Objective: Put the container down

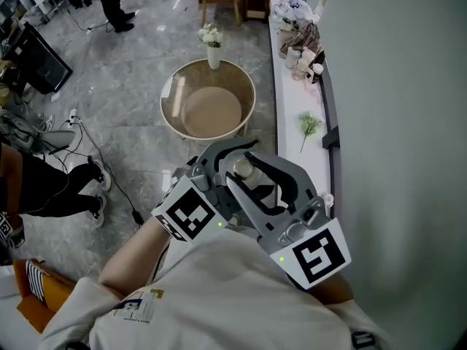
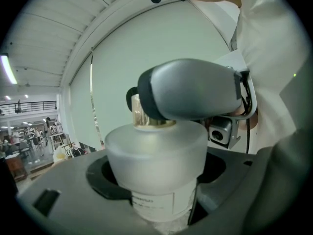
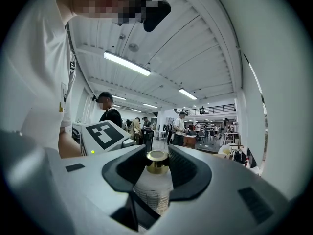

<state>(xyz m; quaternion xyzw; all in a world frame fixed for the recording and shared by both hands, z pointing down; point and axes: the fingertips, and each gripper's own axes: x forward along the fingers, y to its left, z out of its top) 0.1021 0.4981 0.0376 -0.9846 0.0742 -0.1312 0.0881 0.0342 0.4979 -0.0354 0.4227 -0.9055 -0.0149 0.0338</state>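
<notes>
The container (image 1: 242, 168) is a frosted bottle with a gold neck and a white label, held up in front of the person's chest. My left gripper (image 1: 228, 159) is shut on its wide body (image 2: 156, 155), the label facing the camera. My right gripper (image 1: 255, 184) comes from the other side, and its black pads (image 3: 185, 166) press on the gold neck (image 3: 157, 163). In the left gripper view the right gripper's grey jaw (image 2: 190, 89) covers the top of the bottle. The left gripper's marker cube (image 3: 105, 135) shows beyond the bottle in the right gripper view.
Below and ahead stands a round glass-topped table (image 1: 175, 119) with a vase of white flowers (image 1: 211, 46) at its far rim. A long white counter (image 1: 281, 104) with small items runs along the wall at the right. Cables (image 1: 80, 133) and a seated person's legs (image 1: 58, 188) are at the left.
</notes>
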